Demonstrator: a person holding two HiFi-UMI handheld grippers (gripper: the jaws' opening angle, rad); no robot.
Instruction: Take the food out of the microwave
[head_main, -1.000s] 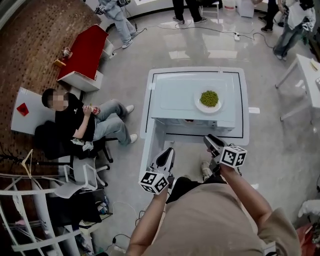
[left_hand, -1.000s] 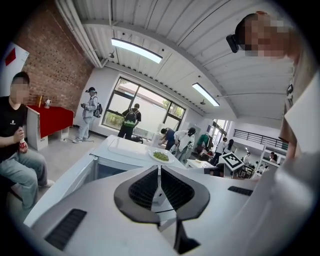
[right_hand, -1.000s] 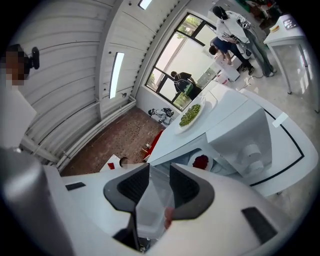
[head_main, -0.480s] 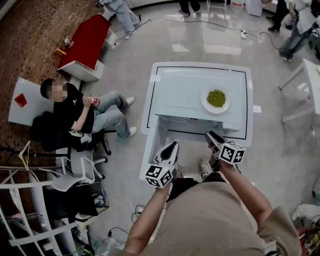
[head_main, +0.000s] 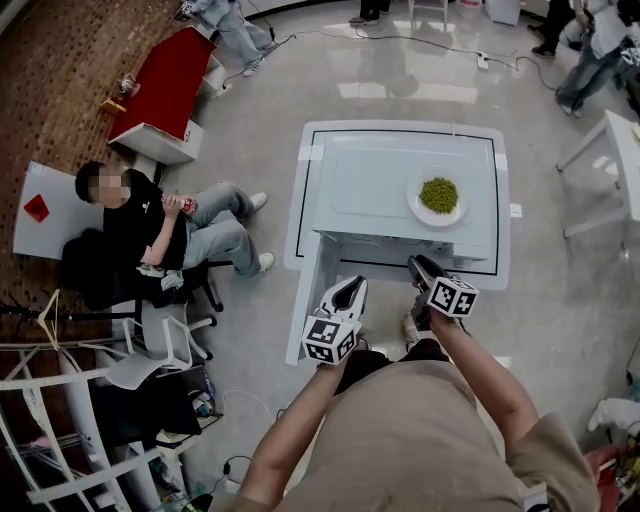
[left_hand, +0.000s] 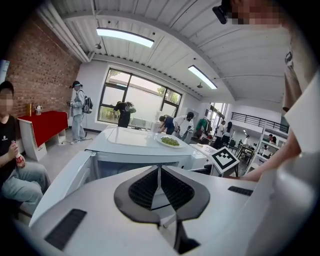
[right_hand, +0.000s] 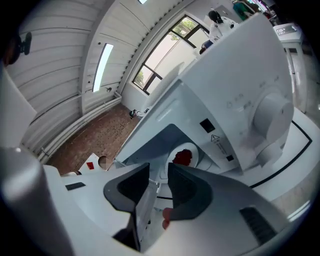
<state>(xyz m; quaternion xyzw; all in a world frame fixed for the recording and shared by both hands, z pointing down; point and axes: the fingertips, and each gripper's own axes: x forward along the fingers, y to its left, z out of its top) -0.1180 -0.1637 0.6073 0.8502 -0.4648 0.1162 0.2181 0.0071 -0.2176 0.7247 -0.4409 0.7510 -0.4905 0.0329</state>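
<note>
A white microwave (head_main: 390, 180) stands on a white table (head_main: 300, 200), its door (head_main: 310, 300) swung open to the left. Inside the cavity lies a white plate of red food (right_hand: 185, 156), seen only in the right gripper view. A plate of green peas (head_main: 439, 196) rests on the microwave's top, also visible as the peas plate (left_hand: 170, 142) in the left gripper view. My left gripper (head_main: 350, 295) hovers before the open front, jaws shut and empty (left_hand: 160, 168). My right gripper (head_main: 420, 268) points at the cavity, open with nothing between its jaws (right_hand: 159, 175).
A person sits on a chair (head_main: 150, 225) left of the table, beside a white chair (head_main: 150, 350) and racks. A red-topped table (head_main: 165, 90) stands far left, another white table (head_main: 620, 150) at the right. People walk at the back. The control knob (right_hand: 270, 117) is right of the cavity.
Both grippers have moved forward, closer to the microwave's open front; the left one also shifted right. The plate of peas has not moved.
</note>
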